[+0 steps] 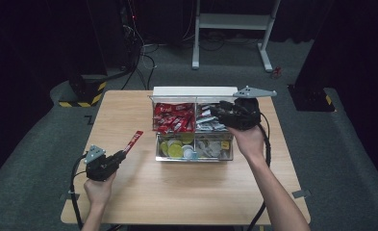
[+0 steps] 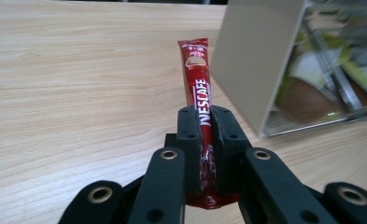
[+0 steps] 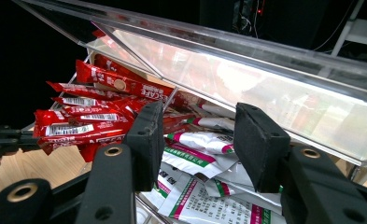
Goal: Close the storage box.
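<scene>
My left gripper point(image 1: 121, 154) point(image 2: 207, 126) is shut on a red Nescafe stick point(image 1: 133, 141) point(image 2: 199, 88), held above the wooden table to the left of the clear compartment box point(image 1: 194, 158). My right gripper point(image 1: 214, 110) point(image 3: 197, 135) is open and hovers over the box's back right compartment, above white and green sachets point(image 3: 204, 161) point(image 1: 208, 122). Several red Nescafe sticks point(image 1: 173, 117) point(image 3: 92, 112) fill the back left compartment. The box's clear lid point(image 1: 194, 92) point(image 3: 246, 74) stands raised at the back.
Front compartments hold round yellow-green pods point(image 1: 175, 147) and clear-wrapped items point(image 1: 213, 146). The wooden table point(image 1: 143, 192) has bare room on the left and front. Beyond the table stand a white frame point(image 1: 232, 21) and black-yellow striped bases point(image 1: 85, 94).
</scene>
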A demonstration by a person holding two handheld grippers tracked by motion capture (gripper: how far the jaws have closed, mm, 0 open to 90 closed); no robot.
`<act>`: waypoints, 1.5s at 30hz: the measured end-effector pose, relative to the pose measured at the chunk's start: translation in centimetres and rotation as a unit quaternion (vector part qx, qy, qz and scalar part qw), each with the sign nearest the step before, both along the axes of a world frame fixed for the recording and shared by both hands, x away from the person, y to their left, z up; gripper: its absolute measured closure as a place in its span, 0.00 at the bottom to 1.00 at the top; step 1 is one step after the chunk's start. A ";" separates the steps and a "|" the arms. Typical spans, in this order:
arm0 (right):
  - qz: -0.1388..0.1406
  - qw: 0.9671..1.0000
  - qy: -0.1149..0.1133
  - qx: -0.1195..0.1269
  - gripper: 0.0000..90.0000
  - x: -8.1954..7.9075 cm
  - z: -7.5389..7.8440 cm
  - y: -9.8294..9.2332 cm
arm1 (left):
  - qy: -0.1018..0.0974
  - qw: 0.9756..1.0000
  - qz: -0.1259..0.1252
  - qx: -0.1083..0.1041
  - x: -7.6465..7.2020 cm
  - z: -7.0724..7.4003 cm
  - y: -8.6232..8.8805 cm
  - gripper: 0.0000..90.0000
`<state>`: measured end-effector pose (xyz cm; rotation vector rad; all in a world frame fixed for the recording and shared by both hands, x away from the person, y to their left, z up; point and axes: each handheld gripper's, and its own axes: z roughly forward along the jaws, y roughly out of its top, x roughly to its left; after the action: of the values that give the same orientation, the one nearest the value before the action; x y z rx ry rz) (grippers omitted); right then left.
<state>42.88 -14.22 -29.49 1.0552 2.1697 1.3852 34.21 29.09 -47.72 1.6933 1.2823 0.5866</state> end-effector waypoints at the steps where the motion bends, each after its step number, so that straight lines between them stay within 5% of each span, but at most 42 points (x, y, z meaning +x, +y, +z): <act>1: 0.001 1.000 0.000 0.001 0.59 0.0 0.0 0.0 | 0.003 1.000 0.001 0.001 0.1 -0.2 0.0 0.92; 16: 0.004 1.000 -0.002 0.009 0.59 0.1 -0.2 -0.2 | 0.019 0.999 0.014 0.030 1.0 -2.0 -0.6 0.92; 45: 0.000 1.000 -0.003 0.007 0.57 -0.2 -0.3 -0.1 | 0.042 0.997 0.029 0.050 1.7 -4.0 -0.8 0.90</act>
<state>42.69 -14.27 -29.75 1.0547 2.1578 1.4028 35.88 28.28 -51.73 1.7842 1.3856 0.6273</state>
